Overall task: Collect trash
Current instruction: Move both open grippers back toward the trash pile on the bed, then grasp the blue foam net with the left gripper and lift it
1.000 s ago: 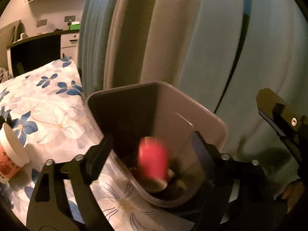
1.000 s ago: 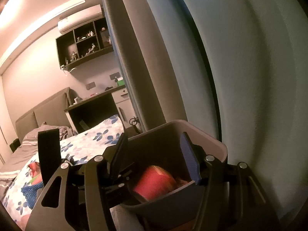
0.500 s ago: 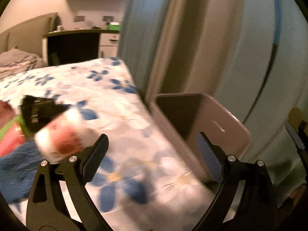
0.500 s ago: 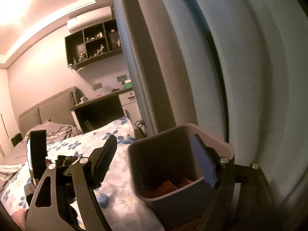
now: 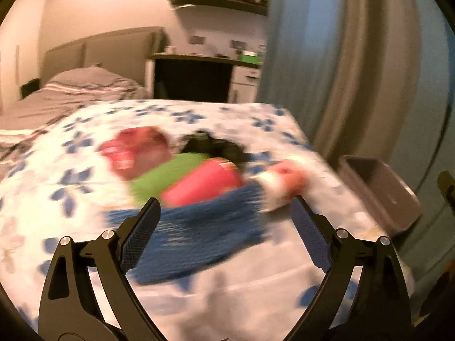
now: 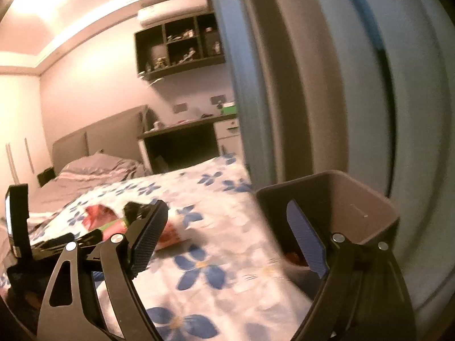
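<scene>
Trash lies in a blurred heap on the flowered bed: a red can [image 5: 202,183], a green wrapper [image 5: 167,173], a red packet [image 5: 133,150], a black wrapper [image 5: 213,147], a white-and-red cup [image 5: 281,182] and a blue cloth-like piece [image 5: 193,227]. My left gripper [image 5: 224,207] hangs open just over the blue piece, holding nothing. The grey bin [image 5: 378,190] stands off the bed's right edge. In the right wrist view my right gripper [image 6: 227,207] has its jaws opening with nothing between them. The bin [image 6: 355,199] is behind its right finger, with red trash [image 6: 293,255] inside. The cup [image 6: 170,233] lies beside its left finger.
A blue-grey curtain [image 5: 355,71] hangs right behind the bin. Beyond the bed stand a dark desk [image 5: 193,76], a padded headboard [image 5: 99,48] and wall shelves [image 6: 179,45]. The left gripper's black body [image 6: 17,218] shows at the left edge of the right wrist view.
The left gripper swung away from the bin, where a red cup had dropped, leftward to the trash heap. The right jaws spread wider and shifted left, so the bin now sits at their right.
</scene>
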The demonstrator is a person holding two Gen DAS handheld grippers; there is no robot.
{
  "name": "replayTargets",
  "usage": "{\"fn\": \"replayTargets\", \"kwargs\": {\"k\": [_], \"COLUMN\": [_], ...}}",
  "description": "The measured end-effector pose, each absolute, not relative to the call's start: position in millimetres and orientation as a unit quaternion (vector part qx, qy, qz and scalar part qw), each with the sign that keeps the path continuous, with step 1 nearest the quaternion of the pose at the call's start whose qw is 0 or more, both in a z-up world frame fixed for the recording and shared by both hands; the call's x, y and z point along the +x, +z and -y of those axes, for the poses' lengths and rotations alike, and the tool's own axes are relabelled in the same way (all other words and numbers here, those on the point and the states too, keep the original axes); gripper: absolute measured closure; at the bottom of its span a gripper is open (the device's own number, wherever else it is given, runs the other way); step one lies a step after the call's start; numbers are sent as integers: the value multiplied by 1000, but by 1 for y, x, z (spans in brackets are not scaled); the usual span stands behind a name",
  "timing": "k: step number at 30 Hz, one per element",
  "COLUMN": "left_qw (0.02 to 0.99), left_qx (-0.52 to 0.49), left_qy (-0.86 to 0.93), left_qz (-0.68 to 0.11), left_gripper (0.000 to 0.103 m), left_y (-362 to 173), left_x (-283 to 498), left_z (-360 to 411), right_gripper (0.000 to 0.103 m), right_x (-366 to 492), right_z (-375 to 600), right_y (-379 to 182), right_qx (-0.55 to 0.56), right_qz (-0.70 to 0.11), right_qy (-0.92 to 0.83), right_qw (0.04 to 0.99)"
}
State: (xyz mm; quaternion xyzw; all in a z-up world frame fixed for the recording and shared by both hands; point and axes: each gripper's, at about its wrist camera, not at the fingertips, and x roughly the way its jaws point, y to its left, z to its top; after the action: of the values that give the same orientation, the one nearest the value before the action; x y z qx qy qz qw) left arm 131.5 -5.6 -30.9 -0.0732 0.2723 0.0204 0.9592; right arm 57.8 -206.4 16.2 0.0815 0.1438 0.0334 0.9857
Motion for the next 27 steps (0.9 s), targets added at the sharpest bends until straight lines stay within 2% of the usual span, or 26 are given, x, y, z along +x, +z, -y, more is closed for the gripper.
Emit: {"fn": "replayTargets", "kwargs": {"k": [7, 21, 23, 24, 25, 27], "left_qw": [954, 937, 930, 926, 924, 914], "left_qx": [-98, -126, -138, -144, -148, -158], "left_qy": [54, -17, -28, -36, -40, -54], "left_qz": [-278, -325, -338, -346, -351, -369], "left_gripper": [12, 13, 16, 21, 29, 38], "left_y": [-43, -65, -69, -72, -74, -80], "left_x": [107, 134, 140, 143, 144, 150], "left_z": [-56, -75, -79, -80, -80, -81], "right_gripper": [20, 20, 20, 20, 20, 20], "right_x": [65, 76, 78, 79, 81, 83], "right_z": [162, 125, 124, 123, 122, 119], "right_y": [9, 1, 0, -1, -2, -4], "right_qx": [71, 49, 49, 49, 49, 49], "right_qz": [-170, -194, -197, -199, -200, -202], "right_qy": [73, 107, 110, 111, 112, 114], "right_qw": [980, 974, 973, 972, 972, 972]}}
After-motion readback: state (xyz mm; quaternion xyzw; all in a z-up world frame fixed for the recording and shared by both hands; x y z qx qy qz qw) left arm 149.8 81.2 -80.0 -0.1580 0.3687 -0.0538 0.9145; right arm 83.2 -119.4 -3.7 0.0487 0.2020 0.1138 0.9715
